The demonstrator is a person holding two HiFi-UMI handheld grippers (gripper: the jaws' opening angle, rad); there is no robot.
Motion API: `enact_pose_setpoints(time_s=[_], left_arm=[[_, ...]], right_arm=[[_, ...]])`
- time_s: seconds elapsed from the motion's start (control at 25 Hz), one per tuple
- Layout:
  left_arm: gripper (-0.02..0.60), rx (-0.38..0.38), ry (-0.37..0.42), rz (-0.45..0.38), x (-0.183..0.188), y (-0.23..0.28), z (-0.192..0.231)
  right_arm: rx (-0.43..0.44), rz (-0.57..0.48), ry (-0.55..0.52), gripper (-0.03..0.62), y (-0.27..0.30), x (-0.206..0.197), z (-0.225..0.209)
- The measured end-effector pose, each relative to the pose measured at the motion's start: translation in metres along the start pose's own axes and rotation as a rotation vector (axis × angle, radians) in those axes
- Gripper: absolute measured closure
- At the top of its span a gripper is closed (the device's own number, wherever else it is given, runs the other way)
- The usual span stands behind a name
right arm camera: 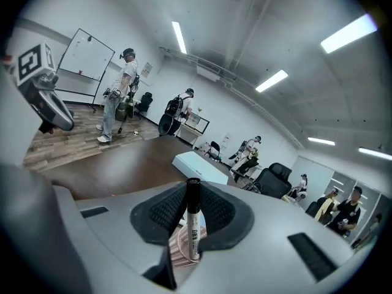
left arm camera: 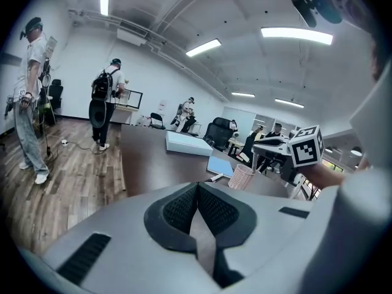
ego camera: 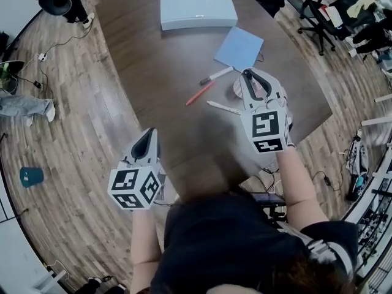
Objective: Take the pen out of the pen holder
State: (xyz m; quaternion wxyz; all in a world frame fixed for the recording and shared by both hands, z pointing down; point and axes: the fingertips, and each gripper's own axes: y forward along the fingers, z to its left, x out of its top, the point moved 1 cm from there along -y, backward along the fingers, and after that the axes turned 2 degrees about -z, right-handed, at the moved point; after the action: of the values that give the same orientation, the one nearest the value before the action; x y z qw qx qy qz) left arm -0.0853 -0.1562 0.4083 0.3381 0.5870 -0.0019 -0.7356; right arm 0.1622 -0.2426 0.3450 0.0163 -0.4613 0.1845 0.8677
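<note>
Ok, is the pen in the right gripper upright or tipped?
Upright: the pen stands vertically, clamped between the pads of the right gripper, black cap up, pen holder below.

The head view looks steeply down from overhead onto the dark table [ego camera: 159,60] and plank floor [ego camera: 73,103], with the left gripper [ego camera: 149,138] and right gripper [ego camera: 248,75] close below it. The left gripper view sits just behind its jaws and faces almost level across the table. The right gripper view does likewise, tight behind the marker [right arm camera: 193,219] it clamps. All three views share the table, the white box [ego camera: 198,8] and the pink pen holder [left arm camera: 241,177]. Each gripper view also catches the other gripper.
</note>
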Motion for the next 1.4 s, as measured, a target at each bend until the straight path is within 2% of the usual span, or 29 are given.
enact_pose_setpoints(time_s=[0.12, 0.24, 0.48, 1.12, 1.24, 1.4], left_arm=[[0.554, 0.01, -0.003, -0.008, -0.002, -0.016, 0.009], [0.554, 0.018, -0.009, -0.014, -0.004, -0.032, 0.017], [0.554, 0.042, -0.025, -0.016, -0.013, -0.054, 0.031], [0.554, 0.097, -0.08, 0.014, -0.054, -0.081, 0.044], [0.554, 0.105, -0.072, 0.02, -0.06, -0.081, 0.039], [0.554, 0.12, -0.062, 0.032, -0.07, -0.079, 0.04]], right_arm=[[-0.015, -0.032, -0.04, 0.513, -0.012, 0.021, 0.009], [0.006, -0.052, -0.043, 0.513, -0.023, 0.037, 0.026], [0.13, -0.047, -0.039, 0.513, -0.03, 0.048, 0.077], [0.544, 0.154, -0.109, 0.513, -0.045, 0.005, 0.223], [0.589, 0.179, -0.115, 0.513, -0.047, -0.01, 0.239], [0.605, 0.196, -0.146, 0.516, -0.041, -0.026, 0.255]])
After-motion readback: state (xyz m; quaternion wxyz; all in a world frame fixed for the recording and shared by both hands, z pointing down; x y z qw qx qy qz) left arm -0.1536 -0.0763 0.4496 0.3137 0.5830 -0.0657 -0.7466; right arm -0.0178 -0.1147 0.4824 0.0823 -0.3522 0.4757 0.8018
